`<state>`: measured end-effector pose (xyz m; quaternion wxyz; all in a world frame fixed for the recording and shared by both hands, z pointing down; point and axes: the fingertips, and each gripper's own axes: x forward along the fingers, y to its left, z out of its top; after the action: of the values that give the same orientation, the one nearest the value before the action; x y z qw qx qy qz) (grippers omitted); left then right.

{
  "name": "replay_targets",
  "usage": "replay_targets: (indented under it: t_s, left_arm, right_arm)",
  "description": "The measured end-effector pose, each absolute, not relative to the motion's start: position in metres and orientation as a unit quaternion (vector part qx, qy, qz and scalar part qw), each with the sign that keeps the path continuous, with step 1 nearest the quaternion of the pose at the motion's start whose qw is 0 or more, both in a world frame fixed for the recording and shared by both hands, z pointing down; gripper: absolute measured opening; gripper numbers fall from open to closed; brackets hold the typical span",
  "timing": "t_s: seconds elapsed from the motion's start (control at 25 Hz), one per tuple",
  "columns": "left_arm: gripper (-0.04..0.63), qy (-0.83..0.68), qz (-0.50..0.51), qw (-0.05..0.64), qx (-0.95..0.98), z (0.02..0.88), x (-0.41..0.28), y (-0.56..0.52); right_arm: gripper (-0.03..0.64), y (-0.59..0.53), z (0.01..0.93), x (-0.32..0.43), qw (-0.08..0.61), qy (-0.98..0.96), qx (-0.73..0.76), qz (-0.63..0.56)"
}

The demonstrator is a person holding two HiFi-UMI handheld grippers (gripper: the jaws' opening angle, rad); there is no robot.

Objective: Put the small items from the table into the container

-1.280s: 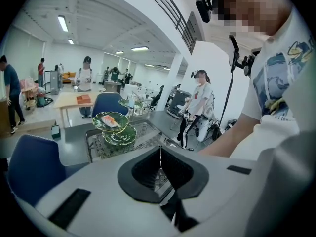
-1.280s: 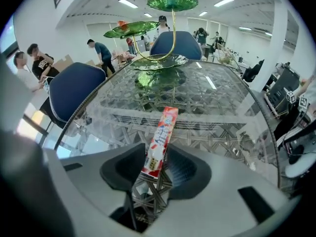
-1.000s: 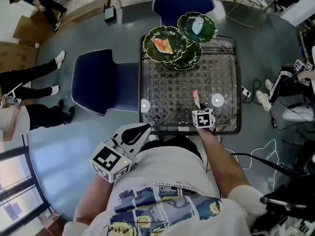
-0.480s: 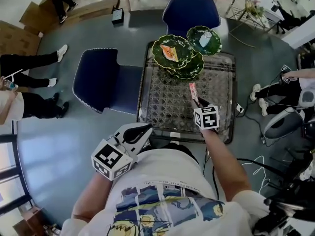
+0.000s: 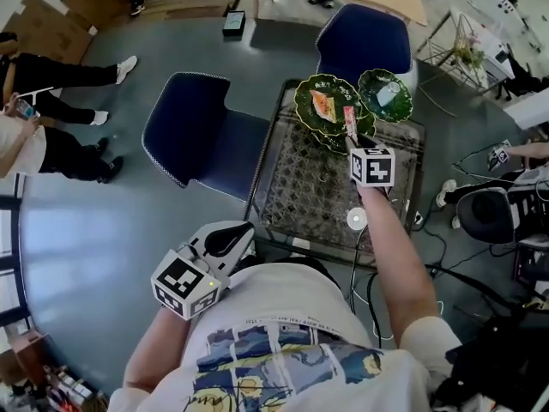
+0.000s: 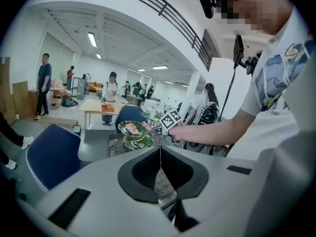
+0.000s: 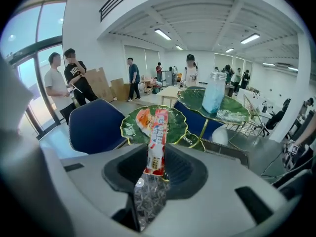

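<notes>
I had my right arm stretched forward, right gripper (image 5: 351, 141) pinching a slim red-and-white snack packet (image 5: 349, 121) near the green leaf-shaped tiered dish (image 5: 314, 91). My left gripper (image 5: 235, 236), closed and empty, sat by my torso.

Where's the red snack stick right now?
In the right gripper view, the red snack stick stands clamped in the right hand-held gripper, close in front of the green leaf dish at the far end of the table.

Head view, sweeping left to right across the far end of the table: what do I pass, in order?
blue chair → orange packet → snack stick → pale cup
</notes>
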<state>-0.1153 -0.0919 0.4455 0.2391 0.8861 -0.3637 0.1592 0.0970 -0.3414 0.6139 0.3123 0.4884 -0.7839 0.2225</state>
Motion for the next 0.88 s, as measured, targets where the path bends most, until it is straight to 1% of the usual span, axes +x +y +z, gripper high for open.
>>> replay_targets:
  t_s: [0.16,0.48,0.72,0.88]
  left_arm:
    - [0.009,-0.395,0.155,0.247,0.871,0.453,-0.14,-0.089]
    - [0.009,-0.433,0.158,0.263,0.848,0.452,-0.168,-0.083]
    - [0.009,-0.439,0.157,0.267,0.843,0.454,-0.171,-0.085]
    - [0.009,-0.431,0.159,0.265,0.848,0.45,-0.16,-0.091]
  right_arm:
    - [0.11,-0.375,0.62,0.08,0.322,-0.782,0.489,0.215]
    - [0.112,-0.422,0.626,0.073,0.33,-0.766,0.507,0.22]
    - [0.112,-0.427,0.633,0.062,0.33,-0.772,0.501,0.211]
    - [0.113,-0.42,0.622,0.064,0.322,-0.78,0.495,0.209]
